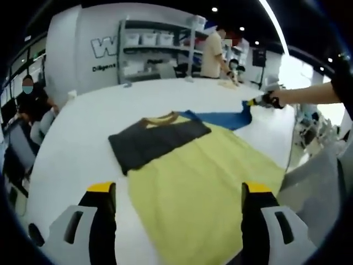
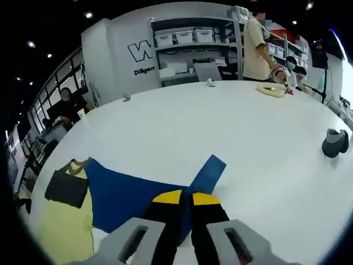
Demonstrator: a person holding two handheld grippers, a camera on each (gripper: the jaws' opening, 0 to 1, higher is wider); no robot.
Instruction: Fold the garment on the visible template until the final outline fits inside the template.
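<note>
Lying flat on the white tabletop, the garment is running lengthwise away from the spread, empty left claw, collar at the far end. The right claw is pinching shut on its blue sleeve. Wall lettering beyond is beginning "W". Shelf bins' contents cannot be told.

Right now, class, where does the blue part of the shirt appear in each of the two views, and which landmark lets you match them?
Left gripper view: the blue part lies above centre, beyond the yellow panel, its far end pulled right by the other gripper.
Right gripper view: it spreads across the lower middle, and the right gripper is shut on it.
Shared landmark: the shelving unit against the back wall.
</note>
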